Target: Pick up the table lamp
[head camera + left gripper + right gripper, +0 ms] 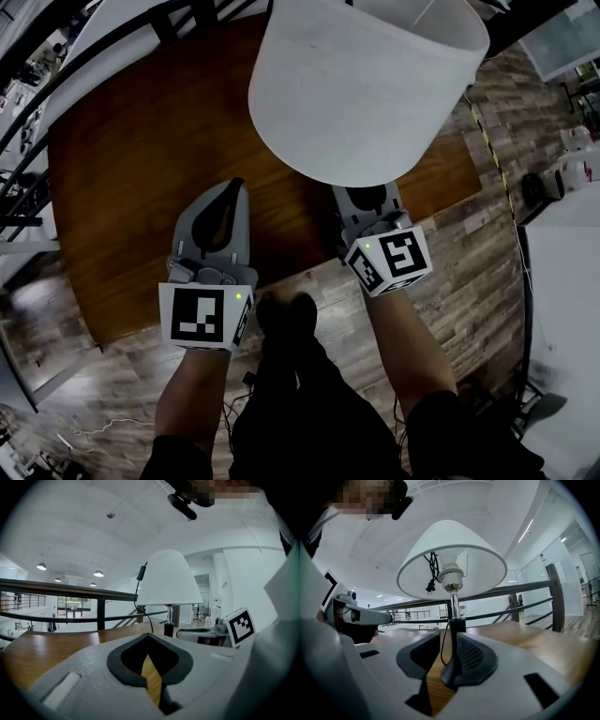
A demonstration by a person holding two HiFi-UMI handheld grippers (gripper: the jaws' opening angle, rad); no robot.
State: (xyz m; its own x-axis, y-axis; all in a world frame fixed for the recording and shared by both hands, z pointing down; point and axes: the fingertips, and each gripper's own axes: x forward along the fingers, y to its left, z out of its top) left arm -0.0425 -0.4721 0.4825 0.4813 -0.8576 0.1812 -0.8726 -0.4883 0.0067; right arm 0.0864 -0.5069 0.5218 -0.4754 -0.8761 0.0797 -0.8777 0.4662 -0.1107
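Right gripper view, right tongs [449,638] narrowly parted around table lamp [452,559] black base, not clamping it, left tongs [148,637] closed, empty, lamp ahead to their right, upright on wooden tabletop [525,639]

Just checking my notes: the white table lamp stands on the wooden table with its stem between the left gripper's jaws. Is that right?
Not the left. The right gripper view shows the stem between the right gripper's parted jaws; the left gripper has nothing between its jaws. The white table lamp does stand on the wooden table.
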